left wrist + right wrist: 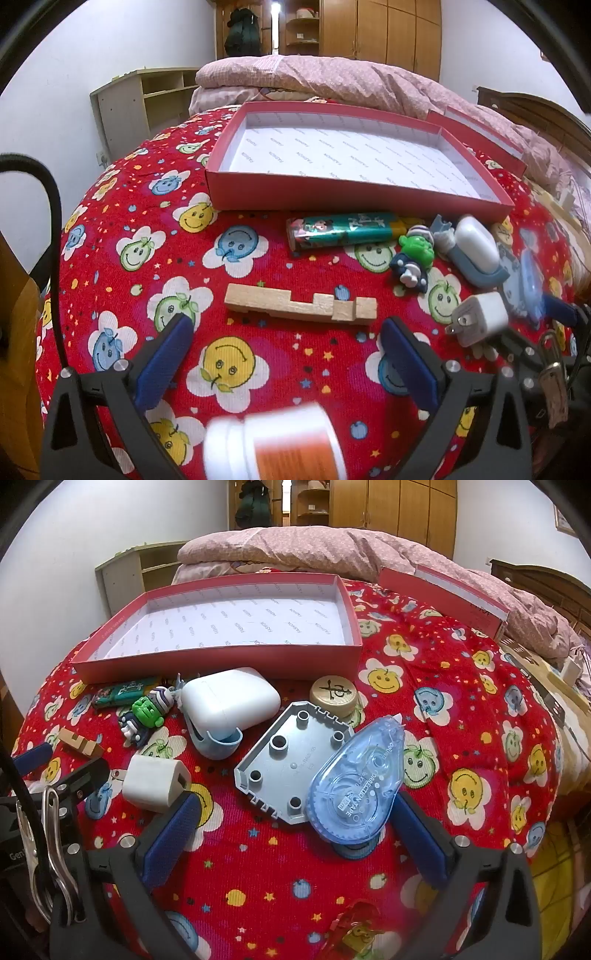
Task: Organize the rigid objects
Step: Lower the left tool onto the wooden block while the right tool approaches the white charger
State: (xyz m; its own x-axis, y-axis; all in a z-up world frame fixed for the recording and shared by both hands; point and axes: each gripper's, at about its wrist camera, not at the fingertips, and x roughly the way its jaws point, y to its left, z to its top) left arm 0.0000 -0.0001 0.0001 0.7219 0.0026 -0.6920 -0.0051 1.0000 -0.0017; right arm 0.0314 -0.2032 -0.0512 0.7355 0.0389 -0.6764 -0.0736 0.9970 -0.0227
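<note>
Both tools wide open, empty: left tool (286, 354) below wooden block (301, 308), right tool (297, 829) straddling correction tape (356, 784); red box (221, 177) upper frame, empty, awaiting items.

Both wrist views look steeply down, close, sharing the red box (354, 192) (221, 657).

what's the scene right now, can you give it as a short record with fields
surface: red smiley-print cloth
container: red box, open, nothing inside
left gripper: open, holding nothing, just short of the wooden block
right gripper: open, holding nothing, correction tape just ahead between its fingers
loose items: lighter, green figure, white case, white charger, grey plastic plate, gold cap, pill bottle
</note>
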